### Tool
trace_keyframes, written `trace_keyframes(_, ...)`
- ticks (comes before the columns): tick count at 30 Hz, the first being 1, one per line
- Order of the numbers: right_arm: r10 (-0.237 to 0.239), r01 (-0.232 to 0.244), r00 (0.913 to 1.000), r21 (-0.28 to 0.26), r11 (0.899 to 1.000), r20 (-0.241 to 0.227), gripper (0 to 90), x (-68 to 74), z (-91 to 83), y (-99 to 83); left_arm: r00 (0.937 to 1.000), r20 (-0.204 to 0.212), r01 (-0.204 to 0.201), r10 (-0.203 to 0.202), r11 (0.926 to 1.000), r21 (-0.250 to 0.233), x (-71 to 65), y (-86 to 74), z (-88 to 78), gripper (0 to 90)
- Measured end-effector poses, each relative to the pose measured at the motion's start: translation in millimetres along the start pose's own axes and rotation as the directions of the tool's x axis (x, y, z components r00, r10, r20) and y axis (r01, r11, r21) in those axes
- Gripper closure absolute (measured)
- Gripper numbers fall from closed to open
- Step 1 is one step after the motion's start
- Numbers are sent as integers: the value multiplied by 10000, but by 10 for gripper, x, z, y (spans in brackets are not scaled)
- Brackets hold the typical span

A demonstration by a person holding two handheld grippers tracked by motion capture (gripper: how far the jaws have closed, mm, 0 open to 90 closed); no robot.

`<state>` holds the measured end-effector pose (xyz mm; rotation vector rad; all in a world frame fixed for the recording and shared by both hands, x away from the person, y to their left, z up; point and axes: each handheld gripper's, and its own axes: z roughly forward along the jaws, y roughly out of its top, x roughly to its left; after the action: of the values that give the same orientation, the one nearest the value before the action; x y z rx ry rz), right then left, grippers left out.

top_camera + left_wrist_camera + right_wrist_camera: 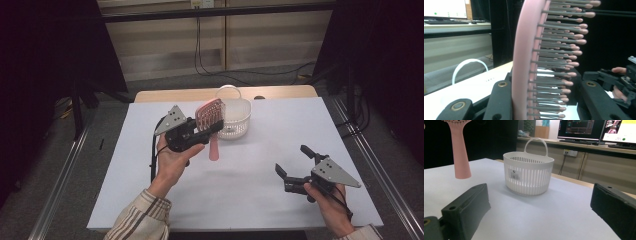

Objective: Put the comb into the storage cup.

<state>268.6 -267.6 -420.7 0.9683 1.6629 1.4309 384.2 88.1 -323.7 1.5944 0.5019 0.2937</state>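
Pink plastic hairbrush (210, 117) is clamped in my left gripper (200, 131), the jaws closed on its head: in the left gripper view the brush back sits against one jaw and the bristles (564, 65) point toward the other. The handle (213, 149) hangs down, its end just above the white desk (250, 200). My right gripper (292, 167) is nearer to me, low over the desk's right side, with jaws standing wide apart and nothing between them; it is well apart from the brush. Beyond the left gripper, just behind and to the right of the brush head, stands a white slotted basket (236, 120) with an upright loop handle, near the desk's far edge. In the right gripper view the basket (528, 173) stands upright on the desk, with the brush handle (460, 152) hanging to its left.
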Motion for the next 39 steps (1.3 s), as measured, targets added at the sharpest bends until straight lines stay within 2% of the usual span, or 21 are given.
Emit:
trace_keyframes(7, 17, -17, 9999, 6, 10000, 115, 16, -29, -58, -36, 9996, -237, 141, -142, 9999, -59, 80, 21, 23, 616)
trace_keyframes(10, 111, -111, 9999, 63, 9999, 115, 16, -51, -75, -63, 9986, -509, 110, -108, 9999, 25, 104, 44, 32, 616)
trace_keyframes(12, 171, -173, 9997, 101, 9998, 146, 16, -76, -97, -87, 9987, -495, 82, -80, 10000, 32, 122, 59, 37, 616)
trace_keyframes(21, 370, -365, 9974, -94, 9993, 617, 8, -154, -204, -92, 9955, -950, 45, -51, 10000, -65, 202, 146, 71, 616)
trace_keyframes(33, 571, -568, 9912, -54, 9984, 1194, 0, -264, -312, -123, 9947, -1024, 17, -51, 9994, -340, 283, 215, 129, 617)
trace_keyframes(39, 562, -567, 9919, 7, 9984, 1136, 1, -251, -323, -130, 9939, -1084, 173, -226, 9986, -493, 362, 231, 223, 617)
